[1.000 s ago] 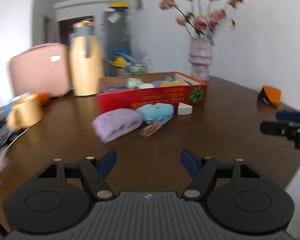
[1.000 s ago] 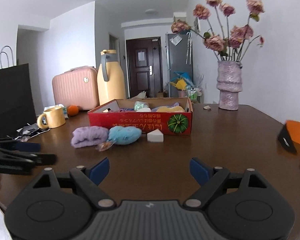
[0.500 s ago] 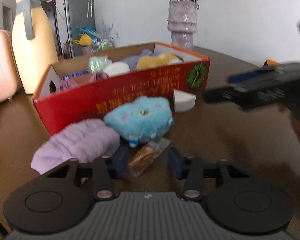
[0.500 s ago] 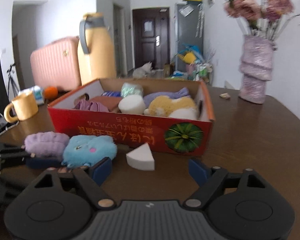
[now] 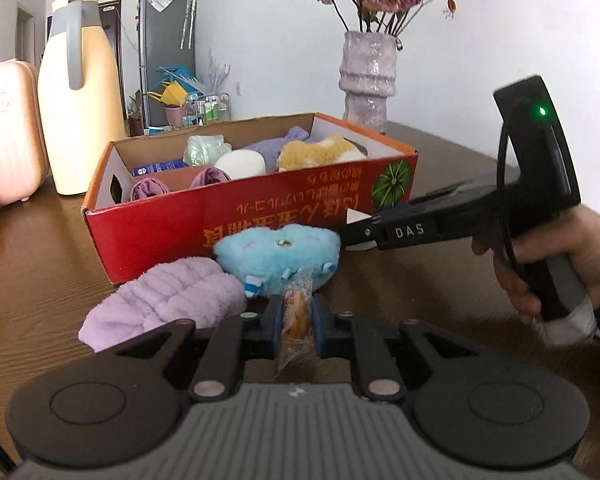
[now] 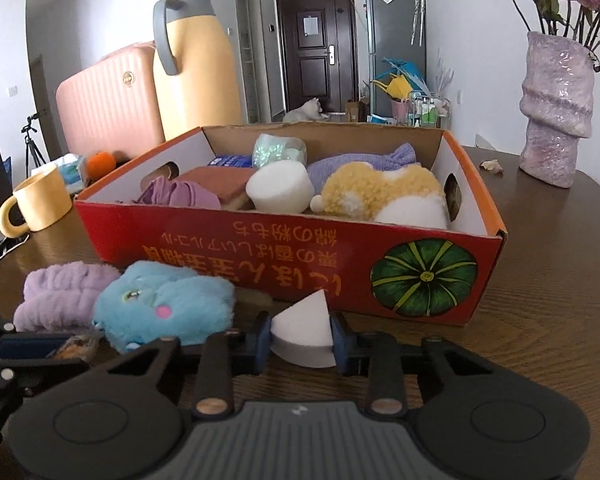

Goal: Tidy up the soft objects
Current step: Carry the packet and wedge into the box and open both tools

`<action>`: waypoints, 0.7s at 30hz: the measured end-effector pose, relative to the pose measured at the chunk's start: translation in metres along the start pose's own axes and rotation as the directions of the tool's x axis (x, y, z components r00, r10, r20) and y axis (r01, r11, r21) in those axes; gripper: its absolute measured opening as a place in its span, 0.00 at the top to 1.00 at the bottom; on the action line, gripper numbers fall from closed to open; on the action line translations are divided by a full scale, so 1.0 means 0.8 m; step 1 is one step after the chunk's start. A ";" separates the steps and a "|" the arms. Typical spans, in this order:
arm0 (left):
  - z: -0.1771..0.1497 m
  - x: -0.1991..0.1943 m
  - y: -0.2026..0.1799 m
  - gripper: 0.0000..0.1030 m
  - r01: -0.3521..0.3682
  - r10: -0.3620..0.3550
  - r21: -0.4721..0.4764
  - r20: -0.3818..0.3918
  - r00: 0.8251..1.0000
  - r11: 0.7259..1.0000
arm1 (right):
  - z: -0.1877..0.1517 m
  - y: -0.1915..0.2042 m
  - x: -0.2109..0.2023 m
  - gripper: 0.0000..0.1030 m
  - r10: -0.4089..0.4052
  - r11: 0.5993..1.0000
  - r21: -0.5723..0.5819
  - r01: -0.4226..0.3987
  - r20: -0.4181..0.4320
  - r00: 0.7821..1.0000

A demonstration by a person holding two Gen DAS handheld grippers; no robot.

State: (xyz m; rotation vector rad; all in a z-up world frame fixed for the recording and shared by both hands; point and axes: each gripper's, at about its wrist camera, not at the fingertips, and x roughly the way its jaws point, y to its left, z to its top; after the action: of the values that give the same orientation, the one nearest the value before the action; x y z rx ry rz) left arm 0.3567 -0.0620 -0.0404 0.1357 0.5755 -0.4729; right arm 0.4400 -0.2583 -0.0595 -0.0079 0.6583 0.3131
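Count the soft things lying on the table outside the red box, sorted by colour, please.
Purple: 1, the fluffy cloth
Blue: 1, the plush toy
White: 1, the sponge wedge
Orange: 1, the clear snack packet
Total: 4

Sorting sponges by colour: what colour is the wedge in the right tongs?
White, clearest in the right wrist view: wedge sponge.

Blue plush and purple towel lie touching before red box.

Left gripper and right gripper low, each clamped on something small.
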 end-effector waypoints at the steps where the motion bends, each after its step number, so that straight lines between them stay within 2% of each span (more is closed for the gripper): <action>1: 0.001 -0.001 0.001 0.86 0.002 -0.002 -0.005 0.005 1.000 1.000 | -0.001 0.001 -0.004 0.72 -0.003 1.000 0.003 0.003 0.008 1.000; 5: 0.003 -0.014 -0.006 0.86 0.007 -0.007 -0.018 0.033 0.999 1.000 | -0.017 0.011 -0.053 0.73 -0.003 1.000 0.016 0.002 0.058 0.998; 9: -0.005 -0.066 -0.026 0.86 0.011 -0.002 -0.093 0.097 0.995 0.996 | -0.053 0.023 -0.133 0.73 0.007 0.999 0.034 -0.011 0.111 0.994; 14: -0.026 -0.130 -0.047 0.86 0.009 0.018 -0.210 0.125 0.992 0.978 | -0.098 0.042 -0.223 0.73 0.034 0.998 0.037 -0.041 0.165 0.986; 18: -0.028 -0.171 -0.068 0.86 -0.027 0.057 -0.202 0.143 0.988 0.979 | -0.118 0.055 -0.268 0.73 0.044 0.998 0.031 -0.051 0.208 0.977; 21: -0.028 -0.195 -0.084 0.86 -0.020 0.052 -0.185 0.173 0.984 0.983 | -0.132 0.062 -0.294 0.73 0.048 0.998 0.033 -0.057 0.237 0.970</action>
State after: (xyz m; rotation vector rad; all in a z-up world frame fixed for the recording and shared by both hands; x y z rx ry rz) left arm 0.1994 -0.0546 0.0274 -0.0705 0.4386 -0.3903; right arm 0.1868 -0.2888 0.0033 0.0840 0.4283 0.3456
